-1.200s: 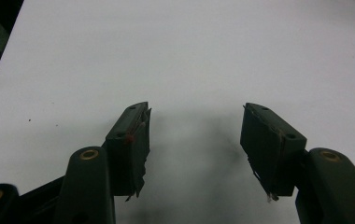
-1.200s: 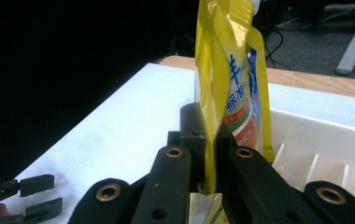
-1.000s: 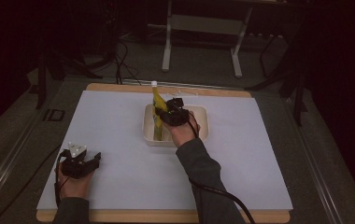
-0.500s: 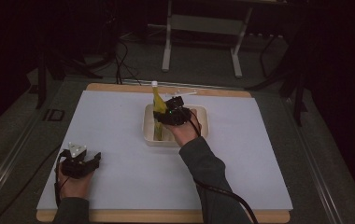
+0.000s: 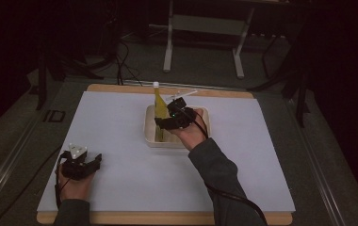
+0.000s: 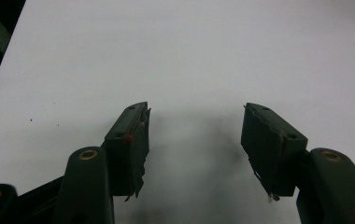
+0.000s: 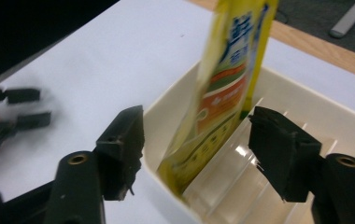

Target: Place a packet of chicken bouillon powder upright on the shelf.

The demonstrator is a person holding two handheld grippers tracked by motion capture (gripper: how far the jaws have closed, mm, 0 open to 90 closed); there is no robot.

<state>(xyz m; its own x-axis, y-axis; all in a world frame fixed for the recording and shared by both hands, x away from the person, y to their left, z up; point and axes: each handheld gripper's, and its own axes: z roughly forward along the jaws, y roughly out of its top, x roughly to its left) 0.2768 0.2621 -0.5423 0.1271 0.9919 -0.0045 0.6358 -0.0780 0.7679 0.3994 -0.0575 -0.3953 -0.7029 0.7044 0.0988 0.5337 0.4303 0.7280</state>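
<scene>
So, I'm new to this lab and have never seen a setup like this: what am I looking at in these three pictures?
A person sits at a table and holds a hand tool with two black tongs in each hand. One picture comes from a camera above the table; the other two come from small cameras riding on each tool, looking along its jaws.

On the white table cover stands a cream slotted tray with a yellow pouch upright in it, leaning in a slot at the tray's end.

The right tongs have just been opening: their jaws stand wide on either side of the pouch, so it is not gripped. The left tongs rest open over bare cover, holding nothing.
</scene>
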